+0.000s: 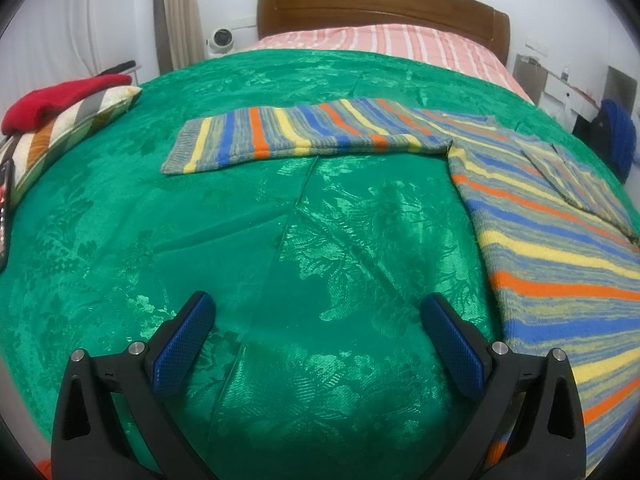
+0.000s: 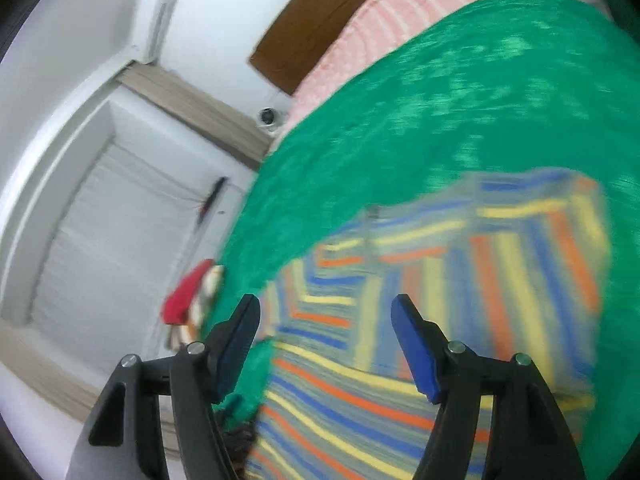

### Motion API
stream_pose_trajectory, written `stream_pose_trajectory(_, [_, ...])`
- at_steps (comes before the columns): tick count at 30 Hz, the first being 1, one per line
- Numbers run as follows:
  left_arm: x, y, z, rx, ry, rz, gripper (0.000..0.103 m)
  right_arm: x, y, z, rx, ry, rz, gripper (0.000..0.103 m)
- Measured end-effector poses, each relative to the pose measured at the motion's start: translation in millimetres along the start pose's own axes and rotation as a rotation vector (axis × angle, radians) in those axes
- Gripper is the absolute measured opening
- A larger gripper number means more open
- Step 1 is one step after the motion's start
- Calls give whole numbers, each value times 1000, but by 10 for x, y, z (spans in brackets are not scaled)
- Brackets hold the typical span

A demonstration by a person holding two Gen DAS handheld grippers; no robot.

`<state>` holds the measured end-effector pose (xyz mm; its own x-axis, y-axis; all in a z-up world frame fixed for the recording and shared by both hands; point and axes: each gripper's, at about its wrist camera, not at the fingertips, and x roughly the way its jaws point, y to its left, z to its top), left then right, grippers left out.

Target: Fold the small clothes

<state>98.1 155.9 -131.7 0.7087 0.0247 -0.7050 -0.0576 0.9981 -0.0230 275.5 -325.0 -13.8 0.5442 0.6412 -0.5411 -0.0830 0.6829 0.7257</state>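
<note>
Left gripper (image 1: 316,344) spread wide, empty, over bare green bedspread (image 1: 240,220); striped sweater (image 1: 560,240) lies flat to its right, one sleeve (image 1: 304,132) stretched leftward. Best pinch the sleeve cuff, fold inward. Right gripper (image 2: 326,344) spread, holding nothing, above the sweater; view blurred. Pillow (image 1: 60,128) at left edge; middle open.

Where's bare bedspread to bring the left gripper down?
Bare green bedspread lies ahead of the open left gripper, bordered by the striped sweater on the right, its sleeve beyond and the pillow far left. The right side is crowded with sweater.
</note>
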Motion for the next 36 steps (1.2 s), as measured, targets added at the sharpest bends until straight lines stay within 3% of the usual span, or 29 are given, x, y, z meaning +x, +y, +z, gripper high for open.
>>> stream_pose_trajectory(3, [3, 1, 1, 1, -1, 3, 103, -292, -302, -176, -54, -15, -162, 69])
stream_pose_trajectory(6, [2, -5, 0, 3, -4, 6, 103, -684, -619, -552, -148, -17, -382, 68])
stream_pose_trajectory(11, [0, -24, -5, 5, -10, 13, 103, -1234, -956, -1002, -183, -97, -552, 68])
stream_pose_trajectory(15, [-5, -36, -11, 6, -12, 14, 103, -1434, -1002, -1274, -221, -158, -611, 71])
stream_pose_trajectory(20, [-8, -44, -13, 6, -13, 15, 103, -1342, -1145, -1530, -237, -213, -628, 77])
stream_pose_trajectory(23, [-10, -51, -7, 6, -13, 18, 103, -1296, -1100, -1573, -267, -212, -638, 81])
stream_pose_trajectory(36, [-15, -66, -3, 8, -13, 28, 103, -1243, -1107, -1634, -292, -217, -652, 83])
